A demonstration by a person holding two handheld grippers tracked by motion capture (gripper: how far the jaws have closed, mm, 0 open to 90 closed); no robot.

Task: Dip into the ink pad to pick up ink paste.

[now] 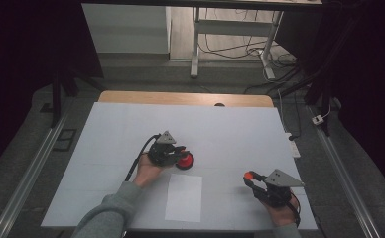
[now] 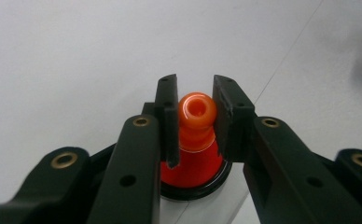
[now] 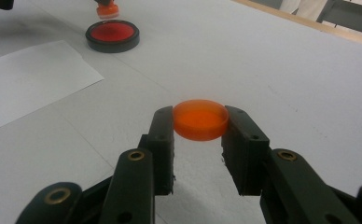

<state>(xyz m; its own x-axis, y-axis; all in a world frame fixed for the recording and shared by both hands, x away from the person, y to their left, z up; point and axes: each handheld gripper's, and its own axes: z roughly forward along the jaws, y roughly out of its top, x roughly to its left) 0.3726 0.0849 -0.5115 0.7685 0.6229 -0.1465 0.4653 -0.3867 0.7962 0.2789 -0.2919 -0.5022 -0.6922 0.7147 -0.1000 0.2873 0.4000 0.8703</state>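
Two black two-jaw grippers work over the white table (image 1: 131, 124). On the left, the left gripper (image 2: 191, 114) is clenched around the rounded knob of an orange plastic stamp (image 2: 197, 122), whose cone-shaped body stands over a round black ink pad with a red centre (image 1: 185, 160); from the right gripper view the stamp's base hangs just above the pad, apart from it. On the right, the right gripper (image 3: 199, 127) is grasping a shallow round orange plastic cap (image 3: 200, 119) by its rim, held level above the table near the person's side. Between the two hands a white sheet of paper (image 1: 184, 197) lies flat.
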